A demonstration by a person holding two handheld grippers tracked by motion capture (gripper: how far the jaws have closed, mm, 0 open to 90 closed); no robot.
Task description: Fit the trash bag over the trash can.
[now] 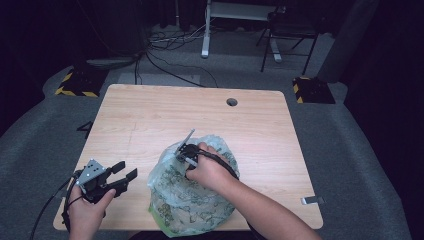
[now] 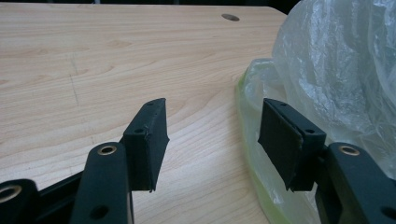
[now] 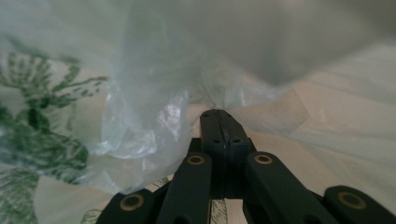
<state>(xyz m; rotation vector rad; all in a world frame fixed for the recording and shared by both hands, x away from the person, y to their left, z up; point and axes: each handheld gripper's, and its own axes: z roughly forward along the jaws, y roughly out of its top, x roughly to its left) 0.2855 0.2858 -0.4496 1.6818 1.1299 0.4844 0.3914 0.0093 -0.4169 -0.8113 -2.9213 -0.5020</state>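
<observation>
My left hand (image 1: pixel 86 209) held the left hand-held gripper (image 1: pixel 127 176) low at my near left, its jaws standing apart with nothing between them, pointing rightward. My right forearm reached in from the bottom edge, the right hand (image 1: pixel 209 170) wrapped around the right hand-held gripper (image 3: pixel 219 115), whose jaws were pressed together, pointing away from me.

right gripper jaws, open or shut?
Shut. The right gripper has its black jaws pressed together, pinching a fold of the clear, green-printed plastic bag.
</observation>
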